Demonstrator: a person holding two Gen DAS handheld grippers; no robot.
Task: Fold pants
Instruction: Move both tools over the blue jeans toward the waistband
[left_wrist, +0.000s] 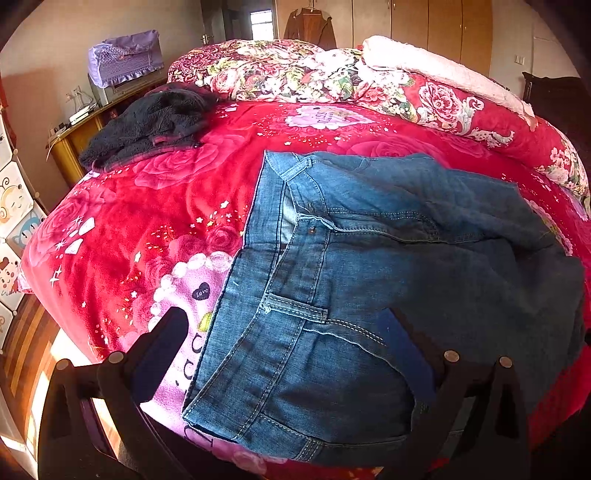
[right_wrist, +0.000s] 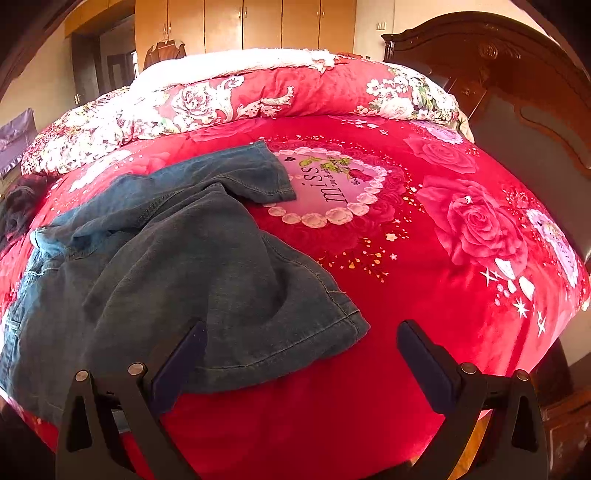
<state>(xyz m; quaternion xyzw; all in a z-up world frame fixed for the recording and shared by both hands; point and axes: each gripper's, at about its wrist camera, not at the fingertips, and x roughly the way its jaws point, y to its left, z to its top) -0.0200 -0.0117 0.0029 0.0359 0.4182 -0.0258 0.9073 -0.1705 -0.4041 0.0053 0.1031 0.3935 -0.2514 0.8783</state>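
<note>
We see the red rose-print blanket (right_wrist: 424, 295), plush and glossy, spreading ahead of both claws. On it the blue denim pants (left_wrist: 369, 266) lie rumpled: the stitched waistband sits just ahead of our left gripper (left_wrist: 284, 332), between its wide-spread fingers, while the hemmed leg ends lie ahead and left of our right gripper (right_wrist: 301, 343). Both claws gape, holding nothing.

Left claw (left_wrist: 286, 332) agape; right claw (right_wrist: 301, 345) agape, empty
</note>
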